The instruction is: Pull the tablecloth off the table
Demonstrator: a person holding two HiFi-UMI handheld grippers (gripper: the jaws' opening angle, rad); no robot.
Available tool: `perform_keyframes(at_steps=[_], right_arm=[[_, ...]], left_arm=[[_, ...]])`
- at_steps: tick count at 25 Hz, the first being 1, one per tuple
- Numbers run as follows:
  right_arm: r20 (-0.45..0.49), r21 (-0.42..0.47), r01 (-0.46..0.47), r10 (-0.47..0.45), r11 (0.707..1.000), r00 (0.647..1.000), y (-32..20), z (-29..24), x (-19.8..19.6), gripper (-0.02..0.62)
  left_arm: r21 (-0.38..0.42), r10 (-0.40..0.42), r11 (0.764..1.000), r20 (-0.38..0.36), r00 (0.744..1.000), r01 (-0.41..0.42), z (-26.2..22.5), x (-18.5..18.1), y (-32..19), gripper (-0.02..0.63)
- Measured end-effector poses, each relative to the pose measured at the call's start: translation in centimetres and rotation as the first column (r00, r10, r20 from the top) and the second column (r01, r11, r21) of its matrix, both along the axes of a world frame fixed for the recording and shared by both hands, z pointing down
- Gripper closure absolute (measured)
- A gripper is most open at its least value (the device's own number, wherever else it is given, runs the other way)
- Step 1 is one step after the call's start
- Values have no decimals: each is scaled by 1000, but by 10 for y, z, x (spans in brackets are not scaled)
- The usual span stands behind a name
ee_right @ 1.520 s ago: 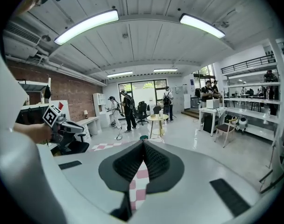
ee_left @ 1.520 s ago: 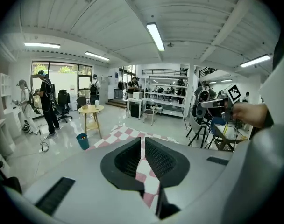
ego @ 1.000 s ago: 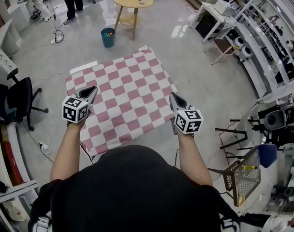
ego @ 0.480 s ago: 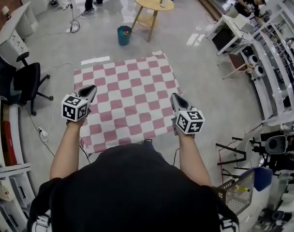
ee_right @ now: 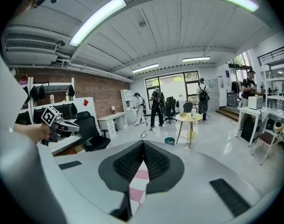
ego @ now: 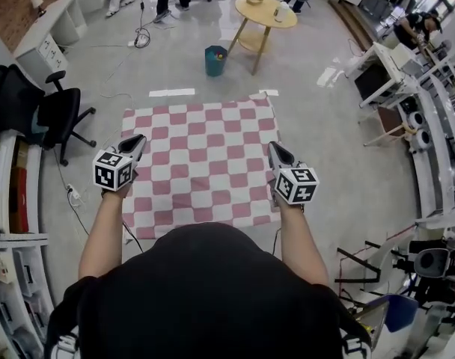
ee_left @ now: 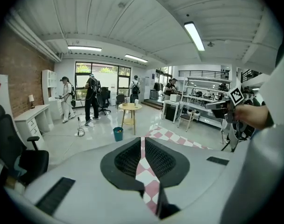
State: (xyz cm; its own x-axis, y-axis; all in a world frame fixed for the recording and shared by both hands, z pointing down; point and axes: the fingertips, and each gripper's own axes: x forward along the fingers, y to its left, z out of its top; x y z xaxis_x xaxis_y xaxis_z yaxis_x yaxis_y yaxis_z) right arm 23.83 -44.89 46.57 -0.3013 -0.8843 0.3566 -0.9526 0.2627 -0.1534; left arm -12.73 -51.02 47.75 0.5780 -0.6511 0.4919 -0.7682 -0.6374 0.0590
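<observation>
Glossy grey floor [ego: 328,137] runs under everything you see. Over it the pink-and-white checked tablecloth [ego: 201,159] is spread flat in front of you as a broad square sheet; the views don't show whether a bench stands beneath it. You hold it by its two side edges, near the end closest to you. Your left claw [ego: 140,140] is clamped on the left edge and your right claw [ego: 275,149] on the right edge. In the left gripper view a strip of checked cloth [ee_left: 146,176] runs pinched between the black ribbed pads [ee_left: 128,157], and the right gripper view shows the same strip [ee_right: 138,183] caught between its pads [ee_right: 156,162]. Both your forearms reach forward, level with each other. A white tape strip [ego: 171,92] lies on the floor just beyond the cloth's far edge. Further out stands a teal bin [ego: 215,60], and beside it a round wooden table [ego: 266,10]. A black office chair [ego: 59,114] sits well off to your left, and people stand at the far end of the room.
</observation>
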Motion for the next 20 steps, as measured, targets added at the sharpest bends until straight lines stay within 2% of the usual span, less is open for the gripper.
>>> perform_keyframes(at_steps=[9,20], right_arm=[[17,-13,47,-47,999,999,-43,14,56,574],[-1,-78,75,-75,994,997,-86,47,110,574]], left_arm=[[-11,-87,996,27,996,87,5,30,-12,561],[-39,-172,984,69,983,175,22,49,-32,561]])
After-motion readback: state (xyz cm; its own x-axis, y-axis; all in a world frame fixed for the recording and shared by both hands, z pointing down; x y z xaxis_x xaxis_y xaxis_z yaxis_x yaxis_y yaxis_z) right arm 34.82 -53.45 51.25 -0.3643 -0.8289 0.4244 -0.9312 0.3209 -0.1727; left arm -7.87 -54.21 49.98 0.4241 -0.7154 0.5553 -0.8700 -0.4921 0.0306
